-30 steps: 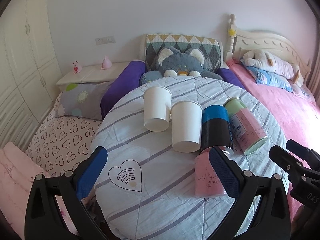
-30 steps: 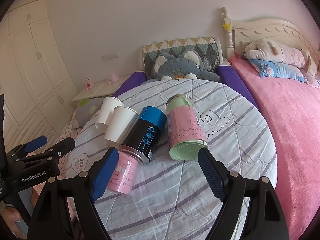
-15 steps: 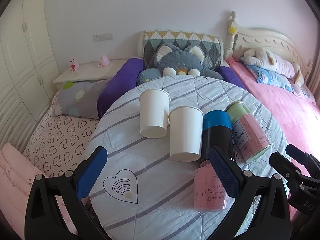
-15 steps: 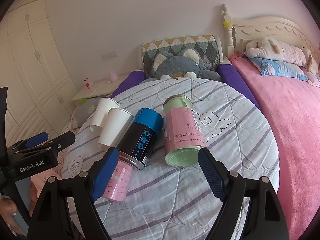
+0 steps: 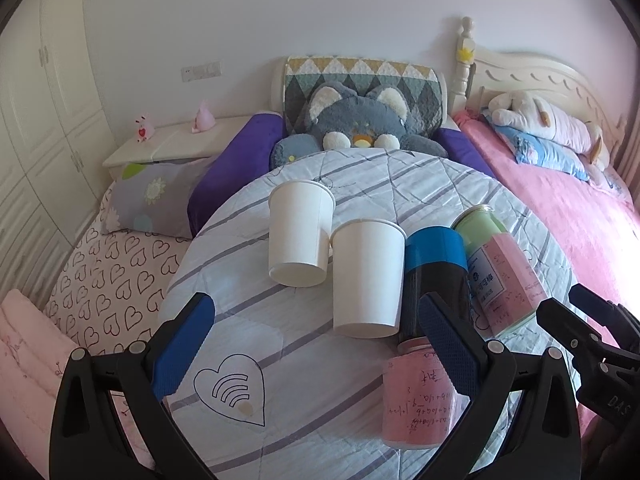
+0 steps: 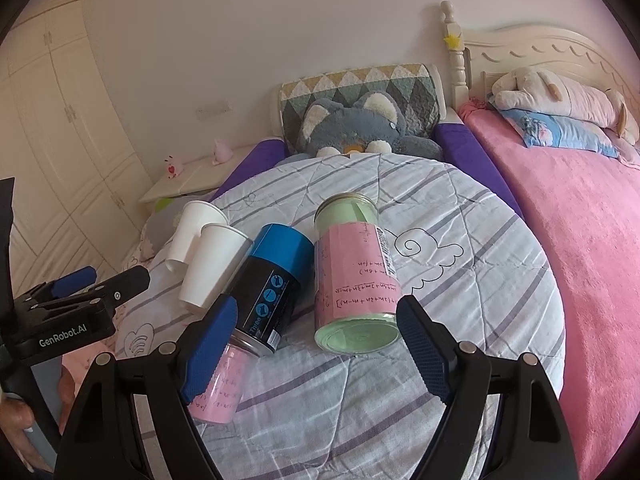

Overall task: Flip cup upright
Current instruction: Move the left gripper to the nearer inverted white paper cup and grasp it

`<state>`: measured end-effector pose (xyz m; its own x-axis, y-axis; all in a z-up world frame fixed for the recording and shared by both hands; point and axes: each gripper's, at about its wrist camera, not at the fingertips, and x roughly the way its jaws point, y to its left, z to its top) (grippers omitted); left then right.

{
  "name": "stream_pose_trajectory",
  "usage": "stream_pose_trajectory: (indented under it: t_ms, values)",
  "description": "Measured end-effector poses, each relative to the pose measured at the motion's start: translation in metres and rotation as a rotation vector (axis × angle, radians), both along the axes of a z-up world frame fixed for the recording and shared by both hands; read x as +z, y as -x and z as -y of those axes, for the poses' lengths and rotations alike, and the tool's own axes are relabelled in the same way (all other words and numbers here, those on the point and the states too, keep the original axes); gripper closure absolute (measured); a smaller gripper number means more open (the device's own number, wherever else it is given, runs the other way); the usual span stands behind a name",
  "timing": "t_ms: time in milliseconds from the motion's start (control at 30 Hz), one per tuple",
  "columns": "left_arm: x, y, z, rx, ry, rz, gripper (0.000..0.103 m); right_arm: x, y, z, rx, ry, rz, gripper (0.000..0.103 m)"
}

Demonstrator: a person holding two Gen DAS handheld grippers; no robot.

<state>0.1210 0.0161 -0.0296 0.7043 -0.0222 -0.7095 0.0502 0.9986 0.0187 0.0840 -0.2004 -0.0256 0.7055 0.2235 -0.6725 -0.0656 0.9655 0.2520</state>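
Observation:
Several cups lie on their sides on a round striped quilt (image 5: 280,344). Two white paper cups (image 5: 299,236) (image 5: 367,276) lie with their mouths away from me. Beside them lie a black can with a blue cap (image 5: 436,276), a green jar with a pink label (image 5: 500,272) and a pink cup (image 5: 420,400). My left gripper (image 5: 316,352) is open and empty, just short of the white cups. My right gripper (image 6: 316,352) is open and empty, its jaws on either side of the green jar's base (image 6: 356,280). The black can (image 6: 276,284) and white cups (image 6: 212,268) lie to its left.
A grey plush cat (image 5: 360,124) and quilted headboard sit behind the quilt. A pink bed (image 6: 580,240) with a plush dog lies right. A bedside table (image 5: 172,148) and white wardrobes are left. The other gripper shows at each view's edge.
Both grippers have moved forward towards the cups, which now look larger. The right gripper's jaws now flank the green jar's base. Nothing has been gripped.

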Motion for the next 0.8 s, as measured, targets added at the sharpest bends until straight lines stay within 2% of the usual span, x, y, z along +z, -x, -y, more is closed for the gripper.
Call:
stream_pose_trajectory:
  t_ms: [167, 333, 500, 667, 800]
  values:
    - [-0.002, -0.008, 0.007, -0.021, -0.005, -0.013, 0.000, 0.001, -0.005, 0.000, 0.010, 0.000, 0.013, 0.020]
    - [-0.011, -0.031, 0.021, -0.102, 0.040, -0.098, 0.000, -0.001, -0.009, 0.007, 0.000, 0.001, 0.010, 0.020]
    - [-0.024, -0.050, 0.029, -0.093, 0.046, -0.140, 0.000, -0.008, -0.012, 0.015, -0.015, -0.005, -0.006, 0.020]
    - [-0.034, -0.063, 0.032, -0.082, 0.015, -0.178, 0.000, -0.012, -0.017, 0.022, -0.019, -0.013, -0.015, 0.020]
    - [-0.041, -0.074, 0.027, -0.065, 0.039, -0.209, 0.006, -0.014, -0.021, 0.025, -0.018, -0.022, -0.015, 0.020]
